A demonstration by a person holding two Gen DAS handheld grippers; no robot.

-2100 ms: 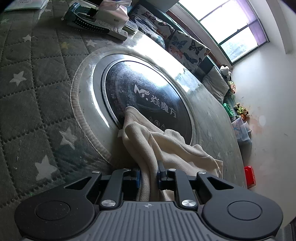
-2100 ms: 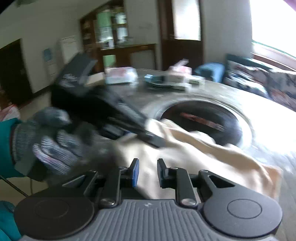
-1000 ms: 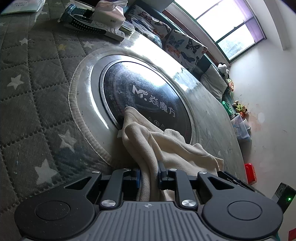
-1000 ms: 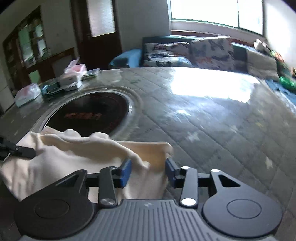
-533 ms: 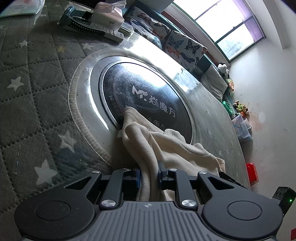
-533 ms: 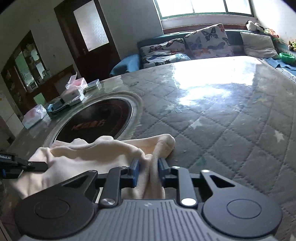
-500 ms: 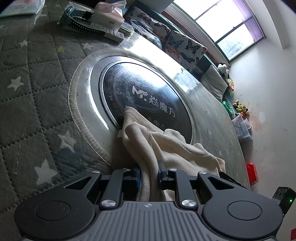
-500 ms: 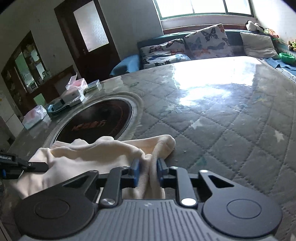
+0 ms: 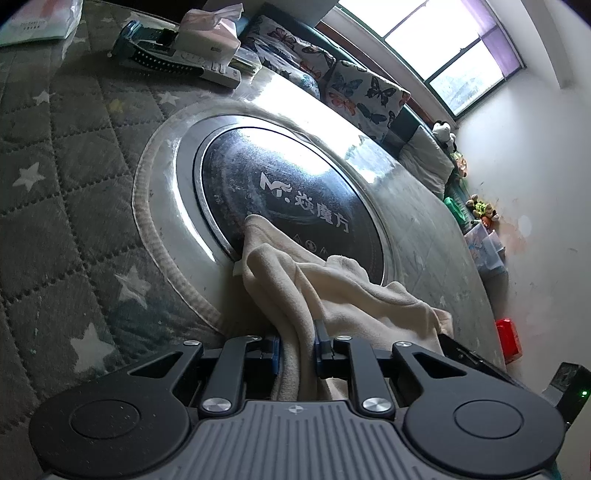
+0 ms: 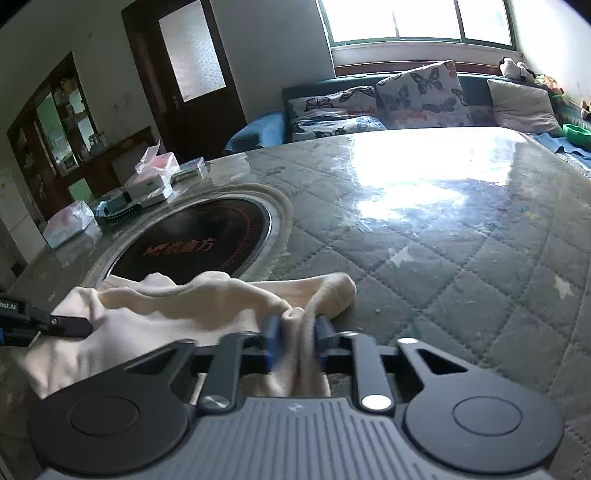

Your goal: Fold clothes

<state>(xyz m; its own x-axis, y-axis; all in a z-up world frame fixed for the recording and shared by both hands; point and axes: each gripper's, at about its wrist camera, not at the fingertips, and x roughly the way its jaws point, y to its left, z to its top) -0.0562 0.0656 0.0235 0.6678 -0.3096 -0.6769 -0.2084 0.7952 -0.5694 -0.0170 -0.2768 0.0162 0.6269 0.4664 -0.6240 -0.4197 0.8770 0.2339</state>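
Since a second ago the right hand-held gripper (image 10: 294, 341) has closed its jaws, which stood spread around the edge of the cloth (image 10: 192, 306), and it now pinches a bunched fold of that cloth between its blue pads. Its jaws have just been closing, with the fabric between them. Two seconds ago a gloved hand and the other tool filled this view; now the view looks across the counter (image 10: 461, 236) toward the window.

On the other side, the left hand-held gripper (image 9: 297, 349) has kept its place and its grip: its jaws are pressed onto a thick fold of the cloth (image 9: 332, 291), which rises from between the pads and runs forward.

Cream in colour and crumpled, the cloth lies on the near part of the counter, its far edge lapping over the rim of the round black hob (image 9: 295, 199) set into the surface. Held at two ends, it stretches between both tools; in the right wrist view the left tool's black finger (image 10: 70, 325) shows at the cloth's left end.

A quilted, star-printed cover under a clear glossy sheet dresses the counter. Beyond the hob stand a tissue box (image 10: 153, 177) and a few small items near it. Behind the counter is a sofa with butterfly cushions (image 10: 424, 92), below a bright window (image 10: 417, 18).
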